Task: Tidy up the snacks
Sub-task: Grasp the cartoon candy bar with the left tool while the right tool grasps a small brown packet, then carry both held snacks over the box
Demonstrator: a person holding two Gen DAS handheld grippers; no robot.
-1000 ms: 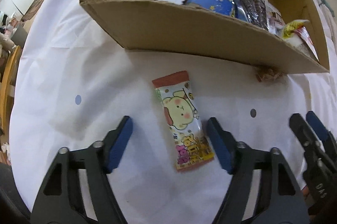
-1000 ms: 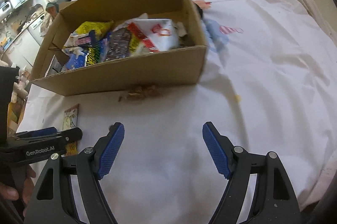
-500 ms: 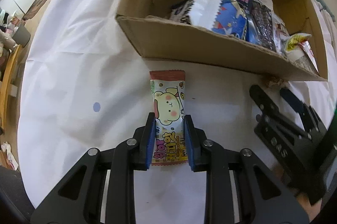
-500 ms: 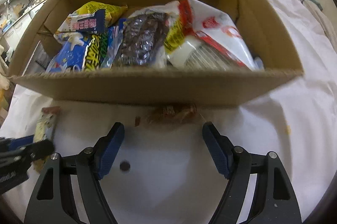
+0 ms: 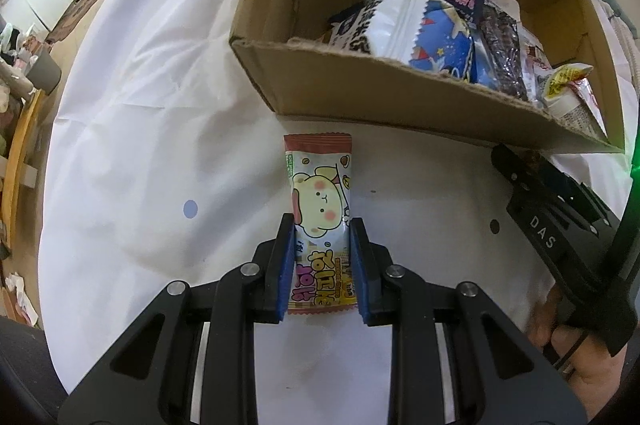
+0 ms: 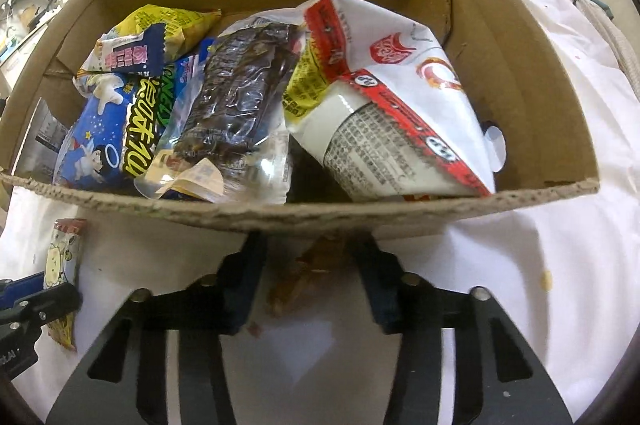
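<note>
since the earlier frame the cardboard box (image 6: 400, 221) has come to fill the right wrist view, its near wall now just beyond the right gripper (image 6: 308, 257), and the left gripper (image 5: 320, 245) has gone from wide apart to clamped on the cartoon-bear snack packet (image 5: 318, 185). the white cloth (image 5: 132, 129) under everything lies creased and flat. the box is already crowded with crinkly bags. the packet lies flat on the cloth just in front of the box's near wall, its lower half pinched between the blue pads (image 5: 285, 265). it looks light, thin and glossy, likely to flex and slide, so gripping across its narrow width near the middle seems sound. the right gripper's jaws have just been closing and stand narrow around a small brown wrapped snack (image 6: 304, 273) against the box wall; whether the pads already press on it i cannot tell. the brown piece looks crumpled, soft and feather-light.
</note>
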